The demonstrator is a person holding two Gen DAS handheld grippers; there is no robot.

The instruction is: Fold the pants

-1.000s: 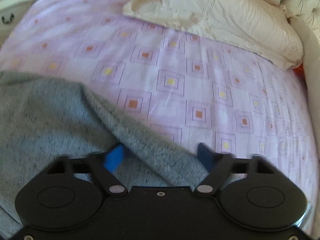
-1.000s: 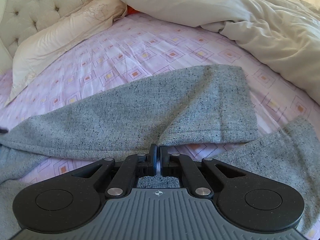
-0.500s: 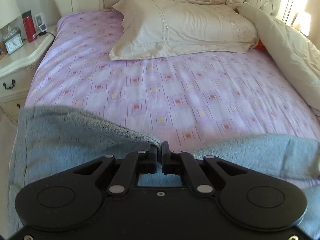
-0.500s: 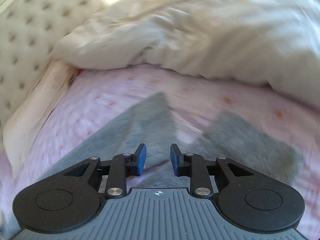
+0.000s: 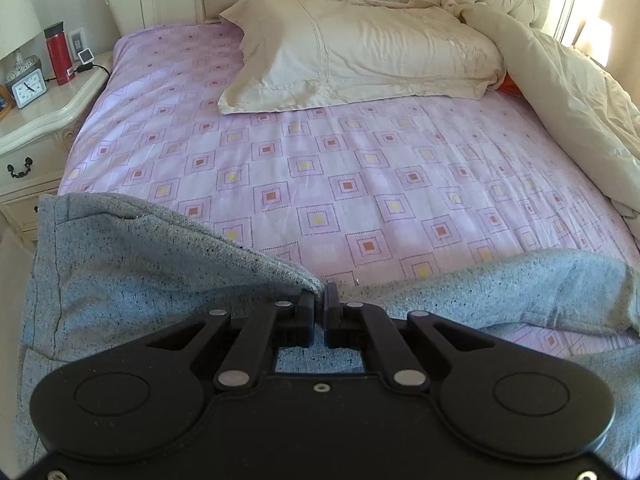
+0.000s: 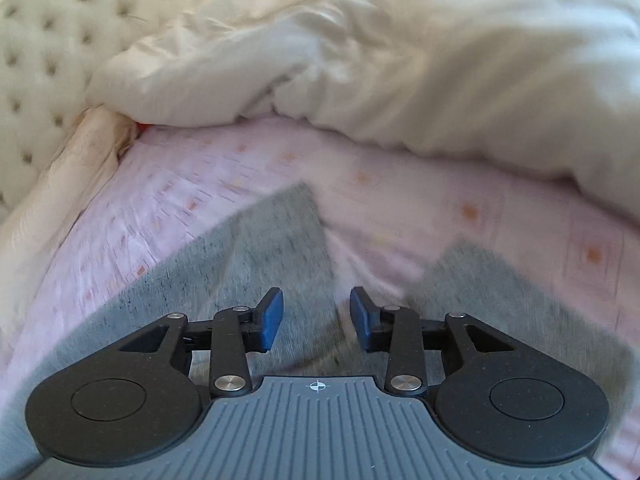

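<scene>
Pants of grey knit are spread along the foot edge of the bed. Within the last second an edge of the cloth has been pinched by the left tongs, which were spread before, while the right tongs have been opened and have let go of the leg. A new fold is judged to be starting.

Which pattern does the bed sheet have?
The bed sheet is pale lilac with nested squares, orange or yellow at the centre; it shows best in the left wrist view.
</scene>
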